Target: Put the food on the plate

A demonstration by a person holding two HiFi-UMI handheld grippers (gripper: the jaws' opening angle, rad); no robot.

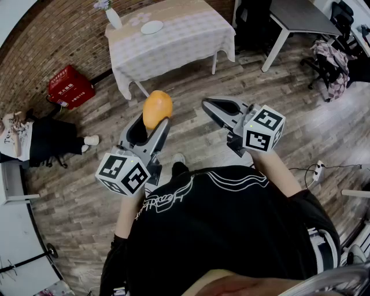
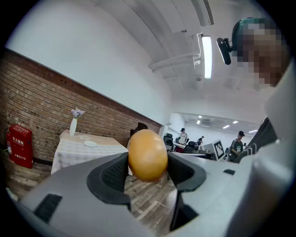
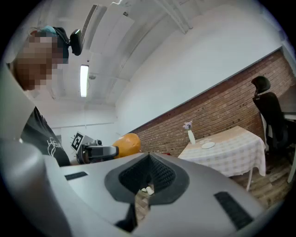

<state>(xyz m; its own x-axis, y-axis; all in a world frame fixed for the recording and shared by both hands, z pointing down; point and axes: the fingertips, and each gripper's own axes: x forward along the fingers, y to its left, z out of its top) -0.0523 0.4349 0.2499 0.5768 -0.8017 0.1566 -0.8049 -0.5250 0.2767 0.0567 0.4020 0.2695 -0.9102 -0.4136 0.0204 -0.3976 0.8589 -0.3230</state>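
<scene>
While the person stands on the wooden floor point(image 1: 300, 139), the left gripper point(image 1: 154, 120) pinches the rounded orange food point(image 1: 157, 107) between its pads, up in the air. Beside it, the right gripper point(image 1: 210, 104) has its jaws pressed together on nothing. Farther off, the white plate point(image 1: 152, 27) lies on the cloth-covered table point(image 1: 185, 40), near a vase point(image 1: 113, 18).

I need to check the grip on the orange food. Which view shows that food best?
The left gripper view: the orange food sits close and central, pinched between the jaws of the left gripper. The head view shows it smaller, from above; the right gripper view shows only part of it behind that gripper.
</scene>
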